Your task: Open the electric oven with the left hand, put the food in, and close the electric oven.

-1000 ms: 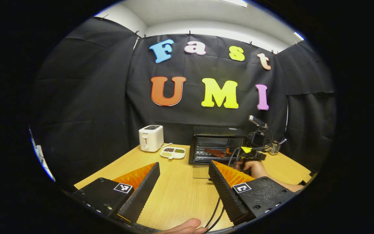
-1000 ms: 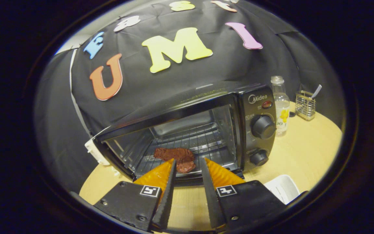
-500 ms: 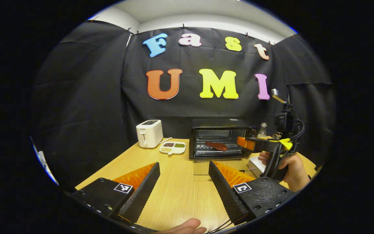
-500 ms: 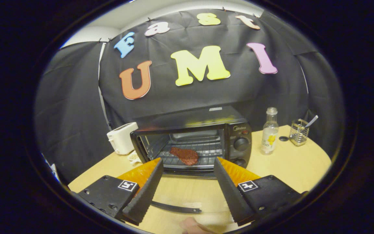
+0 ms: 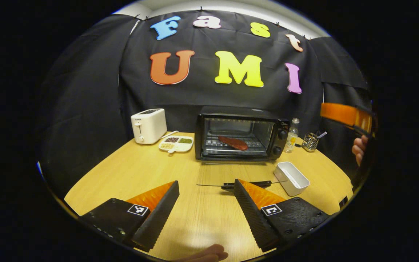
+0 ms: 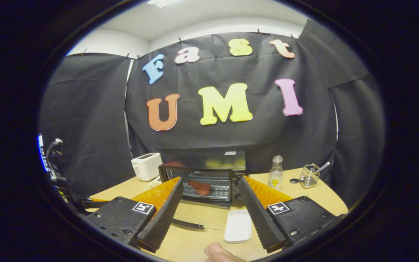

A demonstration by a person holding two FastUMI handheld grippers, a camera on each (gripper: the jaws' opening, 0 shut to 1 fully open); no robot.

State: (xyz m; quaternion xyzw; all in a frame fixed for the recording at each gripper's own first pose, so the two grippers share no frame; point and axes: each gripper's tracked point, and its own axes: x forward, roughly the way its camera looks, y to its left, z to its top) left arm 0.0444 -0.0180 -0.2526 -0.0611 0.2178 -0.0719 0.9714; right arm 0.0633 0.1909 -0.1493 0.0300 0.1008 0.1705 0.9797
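While the black electric oven (image 5: pixel 241 134) stands at the far edge of the light wooden table (image 5: pixel 151 171) with its glass door (image 5: pixel 238 174) dropped flat toward us, we see the brown slab of food (image 5: pixel 233 142) lying on the wire rack inside it. In the left gripper view our left gripper (image 5: pixel 206 203) hovers over the table's near edge with its fingers spread wide, holding nothing and touching nothing; the door's dark handle lies just beyond the tip of one finger. In the right gripper view our right gripper (image 6: pixel 213 207) is likewise wide apart and empty, raised above the near part of the table, with the oven framed between its fingers. The same gripper shows at the right rim of the left gripper view, held in a hand (image 5: pixel 358 149). An empty white rectangular tray (image 5: pixel 291 178) sits just in front of the oven's knob side. A white toaster (image 5: pixel 148 125) stands at the far left corner, a white divided dish of grains (image 5: pixel 176 143) beside it. A clear bottle (image 5: pixel 291 135) and a wire-mesh holder (image 5: pixel 309 142) stand at the far right edge.
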